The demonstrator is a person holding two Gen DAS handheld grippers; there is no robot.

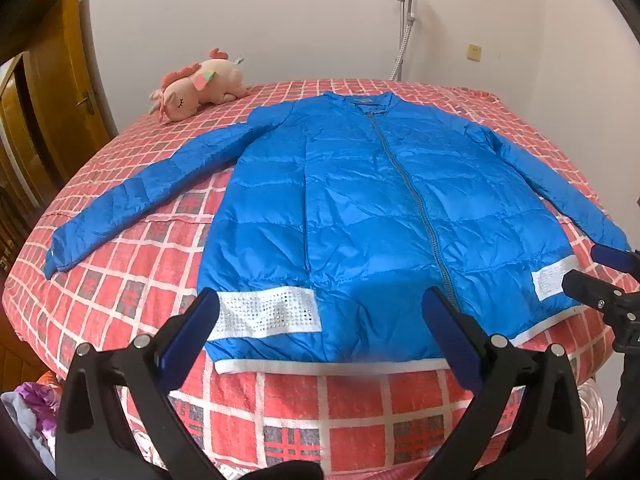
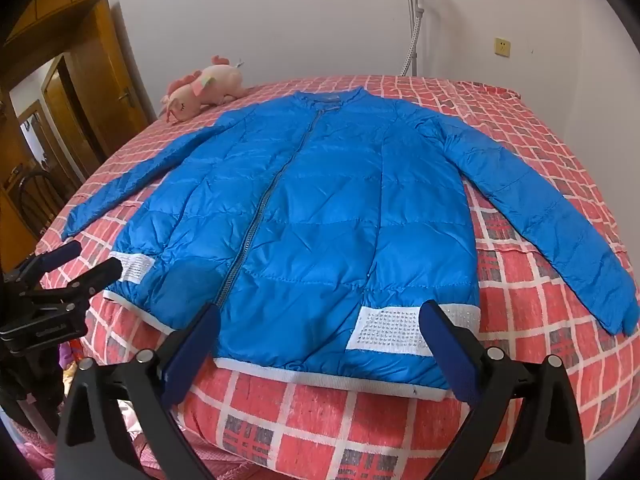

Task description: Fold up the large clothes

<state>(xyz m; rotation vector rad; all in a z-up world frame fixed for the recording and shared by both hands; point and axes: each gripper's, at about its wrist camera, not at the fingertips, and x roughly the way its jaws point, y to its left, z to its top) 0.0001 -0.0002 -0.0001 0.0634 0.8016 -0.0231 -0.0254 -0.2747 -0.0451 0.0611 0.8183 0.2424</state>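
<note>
Jacket [image 1: 360,208] lengthwise, collar far (zipped)

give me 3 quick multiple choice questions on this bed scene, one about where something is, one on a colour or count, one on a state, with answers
1. Where does the plush toy lie?
A. on the jacket's hem
B. at the far left of the bed, beyond the jacket's left sleeve
C. on the floor

2. What colour are the studded bands near the jacket's hem?
A. white
B. yellow
C. black

3. How is the jacket lying?
A. folded in half
B. rolled into a bundle
C. spread flat, zipped, both sleeves out to the sides

Answers:
1 B, it sits on the checked bedspread past the sleeve, near the wall.
2 A, both bands show white against the blue fabric.
3 C, the zipper runs closed down the front and no fold has been made.
</note>
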